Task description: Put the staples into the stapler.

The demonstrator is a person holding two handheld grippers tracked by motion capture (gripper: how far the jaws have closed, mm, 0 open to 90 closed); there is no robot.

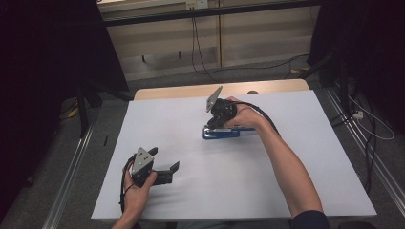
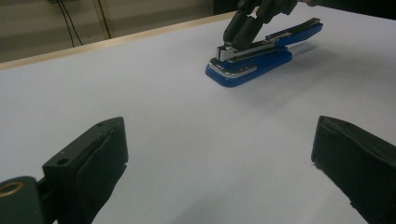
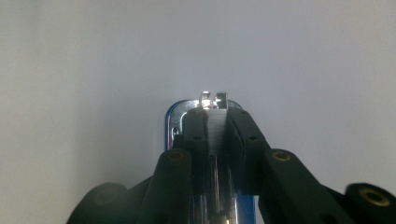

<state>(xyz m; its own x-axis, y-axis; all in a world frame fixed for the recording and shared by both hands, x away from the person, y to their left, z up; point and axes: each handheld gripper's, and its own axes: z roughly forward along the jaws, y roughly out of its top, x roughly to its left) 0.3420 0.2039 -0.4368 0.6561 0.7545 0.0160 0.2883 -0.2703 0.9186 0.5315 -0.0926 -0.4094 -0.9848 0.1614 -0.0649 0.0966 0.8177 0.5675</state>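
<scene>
A blue stapler (image 1: 224, 133) lies on the white table (image 1: 286, 157) a little beyond its middle. In the left gripper view the stapler (image 2: 261, 63) shows its silver metal channel along the top. My right gripper (image 1: 214, 125) points down onto the stapler's front end. Its jaws are shut on the metal staple channel (image 3: 217, 128), with the blue base (image 3: 169, 122) showing beside them. The right gripper (image 2: 239, 33) also appears far off in the left gripper view. My left gripper (image 1: 165, 171) rests near the front left of the table, open, with nothing between its fingers (image 2: 91, 161).
A wooden table edge (image 1: 191, 90) runs along the far side. Beyond it, cables (image 1: 196, 52) hang by a pale wall. Dark stands and floor rails flank the table on both sides.
</scene>
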